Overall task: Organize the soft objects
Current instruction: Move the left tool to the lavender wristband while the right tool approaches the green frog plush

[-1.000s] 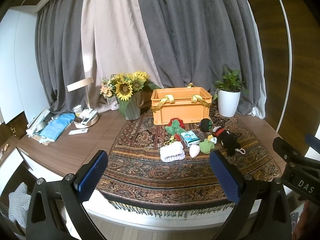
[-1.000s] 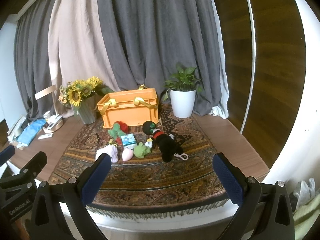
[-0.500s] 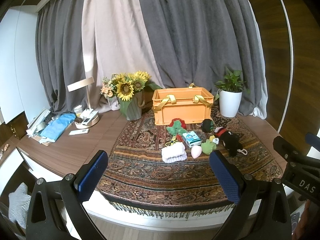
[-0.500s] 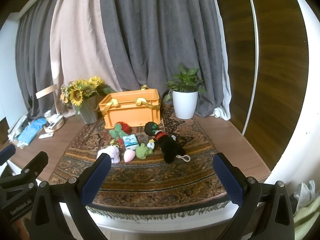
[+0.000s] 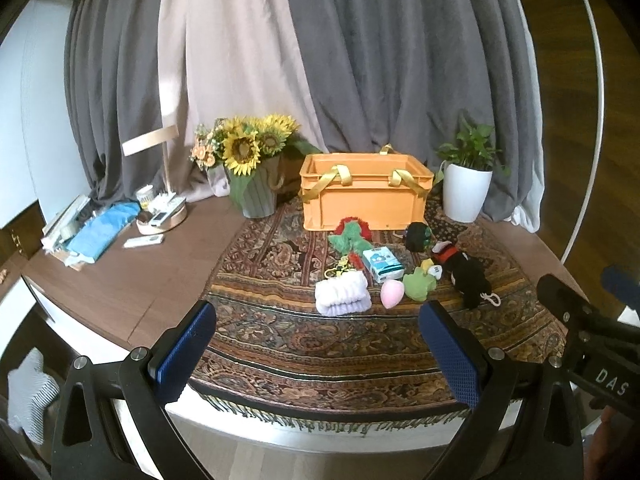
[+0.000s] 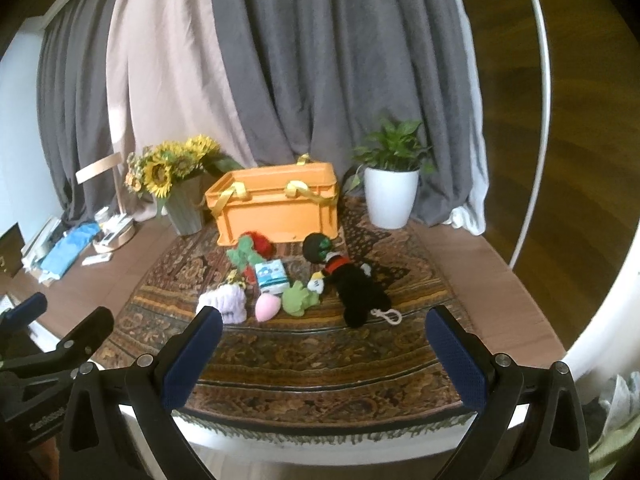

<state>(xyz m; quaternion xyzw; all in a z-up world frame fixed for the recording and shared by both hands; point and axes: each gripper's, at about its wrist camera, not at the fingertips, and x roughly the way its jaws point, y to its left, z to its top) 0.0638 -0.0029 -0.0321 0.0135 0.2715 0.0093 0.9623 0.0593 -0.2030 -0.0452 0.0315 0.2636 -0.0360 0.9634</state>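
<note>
Fingers of the left gripper [image 5: 318,350] and right gripper [image 6: 324,354] are spread wide, empty, short of the rug [image 5: 360,344]; soft toys lie before the orange crate [image 5: 365,196].

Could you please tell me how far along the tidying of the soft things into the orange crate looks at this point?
Nothing looks done yet: no soft item shows above the rim of the orange crate, though its inside is hidden. Nothing is in hand; the left gripper and right gripper are both open and short of the rug. Left to do: the white towel roll, pink egg, green plush, black plush and the others.
</note>
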